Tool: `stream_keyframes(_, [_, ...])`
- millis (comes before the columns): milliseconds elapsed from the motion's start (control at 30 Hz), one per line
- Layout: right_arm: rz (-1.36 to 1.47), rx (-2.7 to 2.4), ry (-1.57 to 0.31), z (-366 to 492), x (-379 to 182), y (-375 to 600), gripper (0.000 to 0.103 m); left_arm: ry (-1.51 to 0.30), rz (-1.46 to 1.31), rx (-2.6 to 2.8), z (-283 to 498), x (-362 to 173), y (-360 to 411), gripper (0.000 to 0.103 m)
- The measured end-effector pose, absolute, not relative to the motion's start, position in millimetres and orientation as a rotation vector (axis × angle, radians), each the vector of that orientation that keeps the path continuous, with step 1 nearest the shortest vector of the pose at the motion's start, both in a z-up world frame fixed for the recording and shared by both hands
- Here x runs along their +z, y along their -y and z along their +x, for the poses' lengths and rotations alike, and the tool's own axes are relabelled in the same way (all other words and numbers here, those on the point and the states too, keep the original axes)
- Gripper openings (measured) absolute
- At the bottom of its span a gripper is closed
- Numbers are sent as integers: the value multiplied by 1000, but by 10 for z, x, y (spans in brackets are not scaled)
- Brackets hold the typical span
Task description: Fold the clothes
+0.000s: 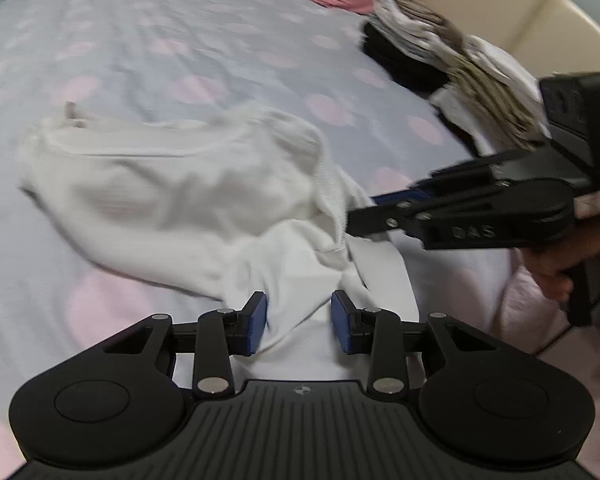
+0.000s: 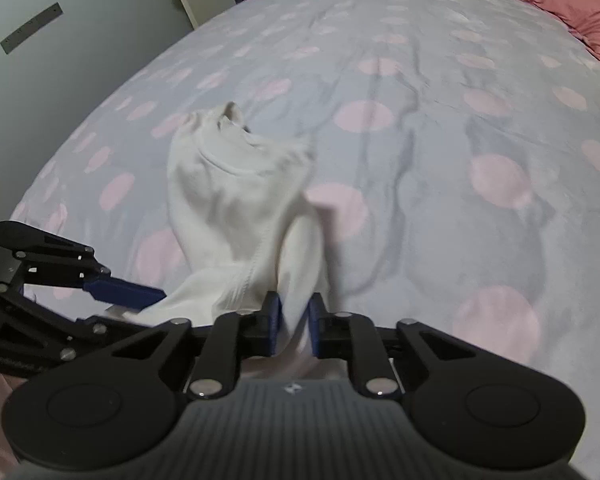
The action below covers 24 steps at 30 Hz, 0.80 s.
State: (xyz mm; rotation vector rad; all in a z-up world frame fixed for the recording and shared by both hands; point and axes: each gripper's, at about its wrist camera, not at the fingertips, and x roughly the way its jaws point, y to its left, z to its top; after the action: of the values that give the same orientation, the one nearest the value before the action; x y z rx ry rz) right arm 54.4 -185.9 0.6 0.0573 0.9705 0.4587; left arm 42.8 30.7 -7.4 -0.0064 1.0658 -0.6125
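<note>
The white garment (image 1: 172, 184) lies crumpled on the dotted bedcover (image 1: 180, 60), its near edge lifted. The right gripper (image 2: 294, 320) pinches this edge, probably to pull it flat. The left gripper (image 1: 299, 322) stands open around cloth, not yet clamping it.

I can read only one marking: raised letters "DAS" on the black plastic body of the right gripper (image 1: 350, 222); nothing else is legible to me.
</note>
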Motion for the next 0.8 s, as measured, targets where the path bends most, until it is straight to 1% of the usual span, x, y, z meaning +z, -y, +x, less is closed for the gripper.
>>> stream_keyframes(100, [26, 424, -973, 479, 2, 1993, 11, -1096, -28, -699, 394, -127, -157, 29])
stream_keyframes(167, [21, 406, -983, 434, -4, 2088, 10, -1111, -21, -763, 347, -163, -1, 29])
stream_keyframes(300, [16, 352, -1018, 366, -60, 2285, 9, -1088, 47, -836, 249, -166, 260, 28])
stream_keyframes(367, [9, 326, -1031, 348, -97, 2374, 8, -1071, 53, -852, 242, -139, 299, 28])
stream_keyframes(400, [-2, 310, -1032, 352, -112, 2411, 4, -1062, 50, -849, 247, -119, 285, 28])
stream_keyframes(433, [-20, 289, -1031, 358, -126, 2442, 4, -1053, 47, -846, 253, -99, 271, 28])
stream_keyframes(500, [-21, 273, -1043, 389, -165, 2526, 4, -1043, 49, -820, 282, -66, 209, 29])
stream_keyframes(567, [25, 279, -1047, 404, -168, 2610, 4, -1034, 49, -792, 317, -26, 136, 29])
stream_keyframes(633, [29, 290, -1037, 398, -131, 2634, 7, -1019, 51, -751, 373, 35, 45, 30])
stream_keyframes(667, [36, 295, -1033, 392, -105, 2647, 9, -1010, 56, -727, 406, 68, -5, 32])
stream_keyframes(700, [52, 298, -1029, 390, -75, 2665, 13, -1001, 62, -703, 439, 102, -54, 39])
stream_keyframes(733, [66, 299, -1022, 393, -38, 2685, 14, -995, 69, -681, 471, 134, -105, 42])
stream_keyframes(767, [72, 299, -1013, 402, 4, 2693, 15, -988, 77, -653, 511, 165, -148, 44])
stream_keyframes(800, [68, 294, -996, 412, 52, 2692, 19, -986, 82, -628, 556, 194, -205, 44])
